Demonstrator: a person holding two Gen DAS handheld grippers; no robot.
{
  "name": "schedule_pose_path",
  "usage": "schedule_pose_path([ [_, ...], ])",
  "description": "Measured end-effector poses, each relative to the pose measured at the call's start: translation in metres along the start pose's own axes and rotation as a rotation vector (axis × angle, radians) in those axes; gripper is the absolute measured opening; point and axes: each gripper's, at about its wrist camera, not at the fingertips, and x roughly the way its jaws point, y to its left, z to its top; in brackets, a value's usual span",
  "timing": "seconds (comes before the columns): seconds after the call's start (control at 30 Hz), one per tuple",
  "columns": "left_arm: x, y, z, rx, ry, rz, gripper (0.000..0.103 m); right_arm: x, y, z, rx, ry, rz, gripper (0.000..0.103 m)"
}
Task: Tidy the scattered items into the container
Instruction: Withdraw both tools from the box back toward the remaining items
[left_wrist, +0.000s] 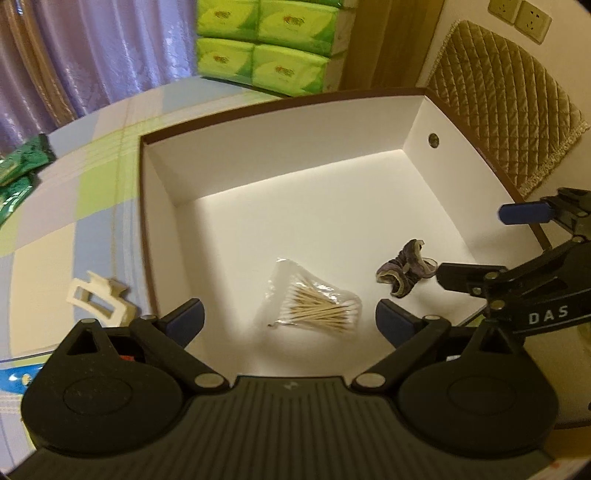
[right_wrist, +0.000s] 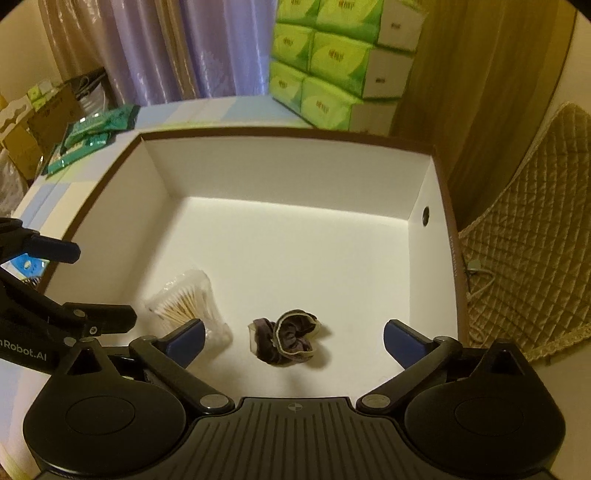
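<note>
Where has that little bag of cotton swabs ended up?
The bag of cotton swabs lies on the floor of the white box, near its front left, with the dark scrunchie to its right. The open left gripper hovers over it.

Open white cardboard box with brown rim (left_wrist: 413, 122): inside it, clear bag of wooden cotton swabs (left_wrist: 314, 306) left of dark fabric scrunchie (left_wrist: 404, 267); outside, left, white plastic hair claw (left_wrist: 98, 299); behind, stacked green tissue packs (left_wrist: 266, 48).
</note>
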Motion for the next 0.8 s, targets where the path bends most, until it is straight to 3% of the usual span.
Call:
schedule_pose_path([
  [0.23,-0.03,0.008,-0.011,-0.016,-0.056,0.02,0.098,-0.024,0.014,-0.008,0.041,-0.077,-0.023,0.101],
  [0.8,-0.106,0.04,-0.066,-0.025,-0.154,0.019,0.098,-0.077,0.063,-0.045,0.121,-0.166,-0.029,0.101],
])
